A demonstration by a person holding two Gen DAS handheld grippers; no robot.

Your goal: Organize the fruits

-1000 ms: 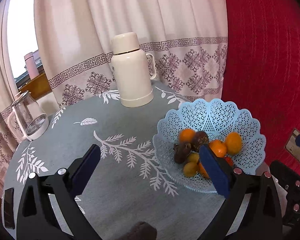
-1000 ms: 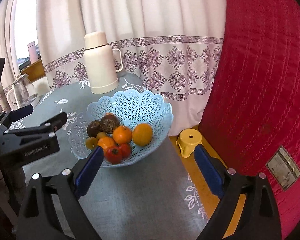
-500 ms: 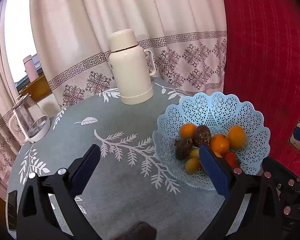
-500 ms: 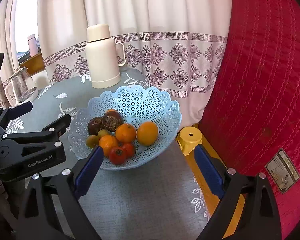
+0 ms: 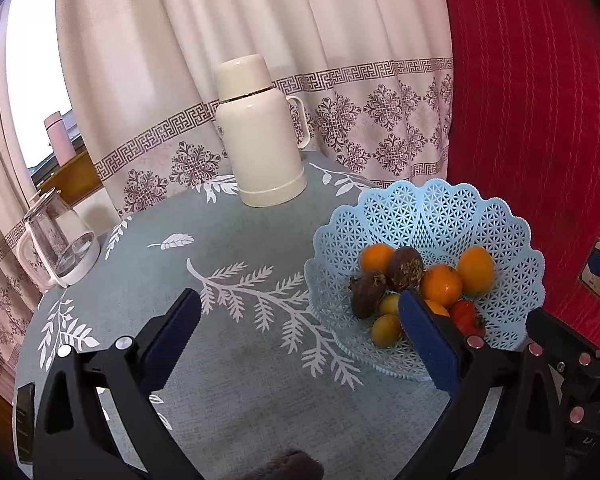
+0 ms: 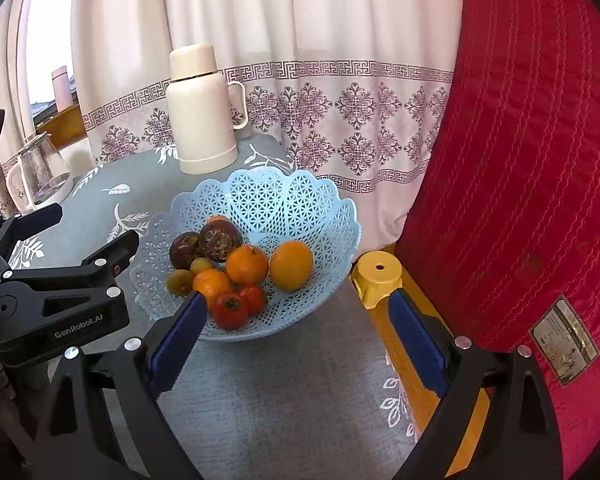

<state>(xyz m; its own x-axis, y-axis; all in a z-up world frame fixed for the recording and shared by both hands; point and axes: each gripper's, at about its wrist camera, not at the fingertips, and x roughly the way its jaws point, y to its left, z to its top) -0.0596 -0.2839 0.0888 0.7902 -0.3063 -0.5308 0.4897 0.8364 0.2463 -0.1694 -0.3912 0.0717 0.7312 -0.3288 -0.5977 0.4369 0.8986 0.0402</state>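
Table: a round table under a grey-blue cloth printed with white leaf sprays (image 5: 236, 364) is seen in both views; every task item rests on it.
Basket: a pale blue openwork plastic basket with a scalloped rim (image 6: 300, 200) is set near the table's right edge.
Flask: a cream vacuum flask with a handle (image 5: 260, 136) is stood behind the basket, well apart from it and not in the way.
Kettle: a clear glass kettle (image 5: 56, 240) is placed at the far left edge, well clear of the work.
Stool: a small yellow plastic stool (image 6: 376, 276) is seen on the floor beside the table, below the basket's right side.
Left gripper: the left gripper (image 5: 300, 328) is held with its blue pads spread wide and nothing between them, above bare cloth just left of the basket.
Right gripper: the right gripper (image 6: 296, 330) is likewise spread wide and empty, near the basket's front rim.
Fruit: oranges (image 6: 290, 266), two dark brown fruits (image 6: 220, 240), small yellow-green fruits (image 6: 180, 282) and red tomatoes (image 6: 230, 312) are all piled inside the basket, touching one another.
Progress: no fruit is seen outside the basket and none is gripped; sorting appears either not begun or already finished, and which cannot be told.
Obstacles: the raised rim is judged the main hindrance to reaching the pile.
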